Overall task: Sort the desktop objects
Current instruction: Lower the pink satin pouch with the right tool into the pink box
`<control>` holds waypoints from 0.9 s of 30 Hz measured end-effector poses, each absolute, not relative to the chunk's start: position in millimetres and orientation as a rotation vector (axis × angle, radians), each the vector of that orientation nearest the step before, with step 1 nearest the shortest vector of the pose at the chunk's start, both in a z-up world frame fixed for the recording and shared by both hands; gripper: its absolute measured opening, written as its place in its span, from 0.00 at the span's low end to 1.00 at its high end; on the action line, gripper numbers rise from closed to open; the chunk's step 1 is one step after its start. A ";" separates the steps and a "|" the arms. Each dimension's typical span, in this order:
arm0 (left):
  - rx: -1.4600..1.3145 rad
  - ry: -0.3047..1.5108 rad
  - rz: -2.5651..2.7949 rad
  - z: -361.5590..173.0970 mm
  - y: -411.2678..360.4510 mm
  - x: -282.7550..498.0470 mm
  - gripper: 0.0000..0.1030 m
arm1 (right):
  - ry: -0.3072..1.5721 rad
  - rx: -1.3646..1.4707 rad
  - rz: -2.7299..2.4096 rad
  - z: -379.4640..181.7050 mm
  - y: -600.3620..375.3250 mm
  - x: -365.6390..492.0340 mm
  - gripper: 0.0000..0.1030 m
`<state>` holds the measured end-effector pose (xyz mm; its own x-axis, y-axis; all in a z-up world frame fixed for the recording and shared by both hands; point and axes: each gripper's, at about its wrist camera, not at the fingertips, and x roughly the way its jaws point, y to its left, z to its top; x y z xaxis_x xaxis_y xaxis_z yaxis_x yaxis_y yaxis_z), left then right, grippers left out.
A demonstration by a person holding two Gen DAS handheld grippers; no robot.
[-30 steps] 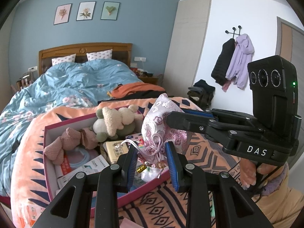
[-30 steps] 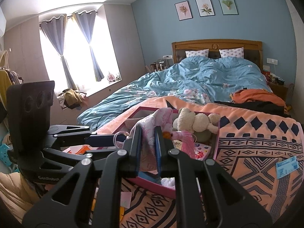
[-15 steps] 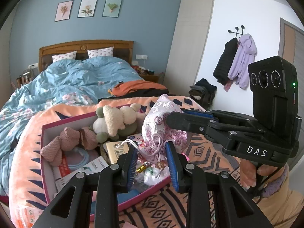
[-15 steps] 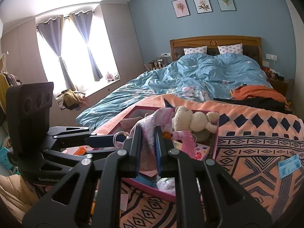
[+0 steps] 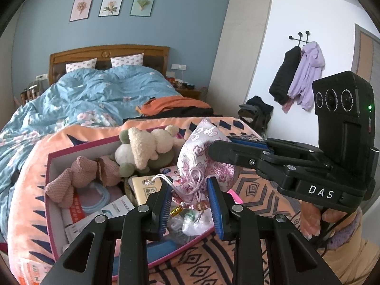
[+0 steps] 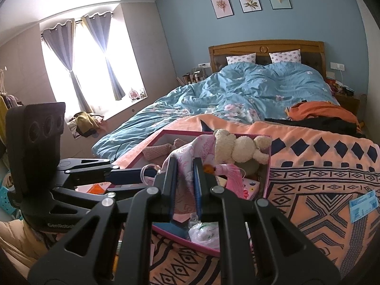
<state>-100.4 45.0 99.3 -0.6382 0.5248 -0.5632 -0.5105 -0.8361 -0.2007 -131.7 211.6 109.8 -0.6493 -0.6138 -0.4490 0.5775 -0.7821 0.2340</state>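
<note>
Pink brocade drawstring pouch [image 5: 201,159] hung over the magenta-rimmed cardboard box [image 5: 51,190], pinched at its gathered neck by the left gripper [image 5: 190,204] and along its cloth edge by the right gripper [image 6: 185,185]. Letting go unevenly could have swung it past the near rim.

Box [image 5: 51,190] near corner behind gripper arms, booklet [image 5: 33,273] cut off by edge

I am seeing my way into the pink box [image 5: 51,166] crowding up: a plush toy [image 5: 144,144] is blocking the far side, a knitted pink piece [image 5: 71,182] is filling the left, packets are covering the floor. The patterned blanket [image 6: 320,185] on the right is lying mostly open.
</note>
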 end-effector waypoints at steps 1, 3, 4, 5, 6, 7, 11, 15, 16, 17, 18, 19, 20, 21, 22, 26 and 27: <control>-0.843 -0.031 2.419 99.3 45.3 -101.1 0.29 | -0.090 0.683 -2.376 109.3 211.7 -132.5 0.15; -0.844 -0.029 2.420 99.4 46.2 -101.3 0.29 | -0.090 0.685 -2.378 108.5 211.8 -134.8 0.15; -0.844 -0.029 2.420 99.6 46.0 -101.4 0.29 | -0.085 0.685 -2.379 108.4 211.7 -135.6 0.15; -0.844 -0.030 2.420 99.4 46.0 -101.3 0.29 | -0.085 0.685 -2.379 107.9 211.7 -136.4 0.15; -0.845 -0.029 2.420 99.2 46.1 -101.4 0.29 | -0.087 0.685 -2.379 107.8 211.6 -136.2 0.15; -0.846 -0.031 2.419 99.2 46.0 -101.3 0.29 | -0.086 0.686 -2.380 107.4 211.5 -137.1 0.15; -0.856 -0.025 2.422 97.4 45.5 -105.2 0.29 | -0.089 0.693 -2.383 103.8 212.8 -142.6 0.15; -0.871 -0.022 2.424 95.4 46.7 -110.5 0.29 | -0.095 0.706 -2.381 100.1 213.7 -149.2 0.15; -0.877 -0.023 2.424 94.0 46.1 -112.2 0.29 | -0.096 0.712 -2.379 98.7 213.8 -151.4 0.15; -0.883 -0.022 2.425 92.6 46.1 -113.9 0.29 | -0.099 0.716 -2.377 97.4 214.1 -153.2 0.15; -0.892 -0.023 2.425 90.7 45.9 -115.7 0.29 | -0.102 0.721 -2.376 95.9 214.2 -155.2 0.15; -0.898 -0.024 2.425 89.0 46.4 -117.1 0.29 | -0.104 0.730 -2.373 93.5 214.2 -157.9 0.15; -0.905 -0.023 2.426 87.6 47.1 -118.9 0.29 | -0.107 0.735 -2.372 91.9 213.9 -159.8 0.15; -0.912 -0.021 2.426 85.4 47.4 -120.9 0.29 | -0.111 0.741 -2.370 89.6 214.3 -161.7 0.15; -0.919 -0.021 2.427 83.9 47.8 -122.8 0.29 | -0.117 0.751 -2.366 87.0 214.6 -164.5 0.15; -0.949 -0.021 2.426 77.2 51.2 -128.5 0.29 | -0.125 0.778 -2.362 78.8 214.3 -172.0 0.15; -0.956 -0.020 2.424 75.3 52.0 -130.0 0.29 | -0.128 0.785 -2.361 76.8 214.3 -173.7 0.15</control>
<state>-130.0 52.0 75.3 -0.6096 0.4798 -0.6310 -0.4692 -0.8600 -0.2006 -173.7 214.3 76.8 -0.6175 -0.6028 -0.5053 0.5448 -0.7911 0.2781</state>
